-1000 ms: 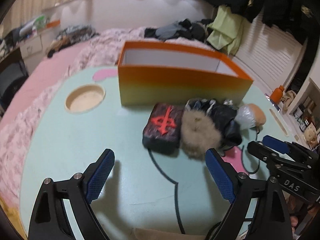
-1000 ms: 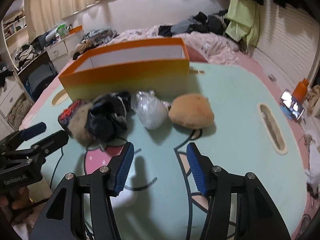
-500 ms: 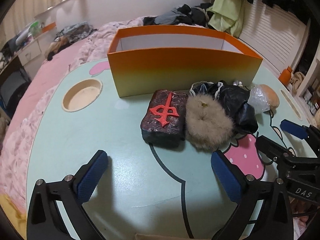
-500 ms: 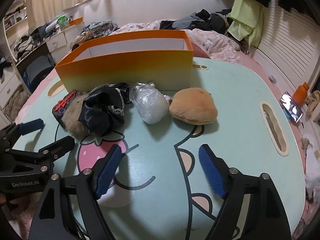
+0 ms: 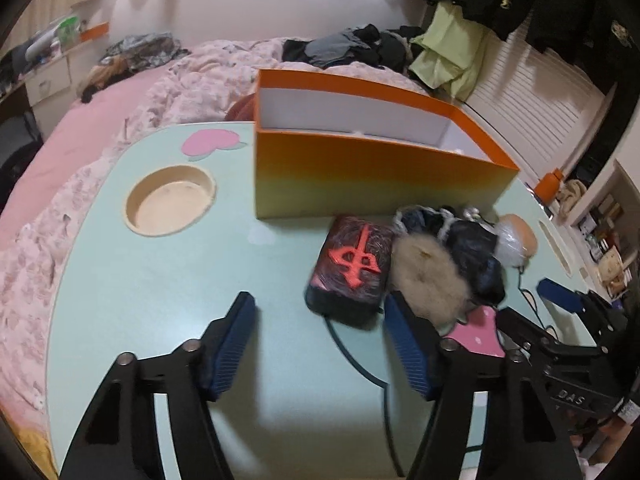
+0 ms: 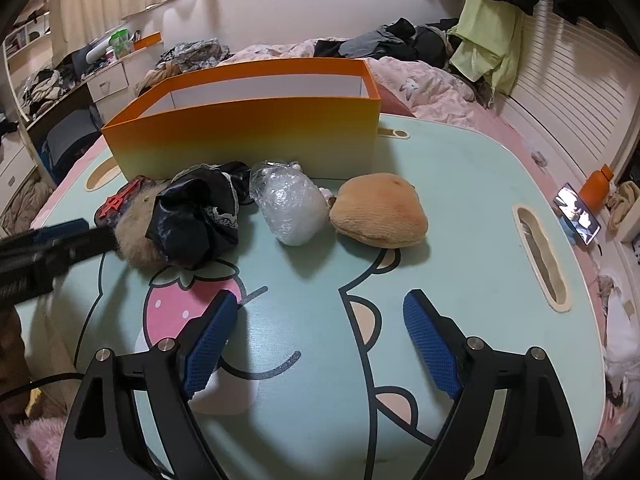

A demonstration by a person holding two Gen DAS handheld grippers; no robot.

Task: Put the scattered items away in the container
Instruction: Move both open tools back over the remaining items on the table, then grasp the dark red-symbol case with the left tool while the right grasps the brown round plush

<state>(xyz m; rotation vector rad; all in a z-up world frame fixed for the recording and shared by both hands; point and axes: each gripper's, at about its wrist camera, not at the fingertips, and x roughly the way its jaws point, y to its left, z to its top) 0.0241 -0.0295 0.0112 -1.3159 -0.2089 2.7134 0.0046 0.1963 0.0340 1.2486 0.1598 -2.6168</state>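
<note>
Scattered items (image 6: pixel 296 212) lie beyond both empty hand-held grippers; left (image 5: pixel 320 344) closing.

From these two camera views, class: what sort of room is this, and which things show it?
Most likely a lived-in bedroom. A bed with a pink quilt lies behind the cartoon-print table, clothes hang by the wall, and a drawer unit stands beside the bed.
</note>
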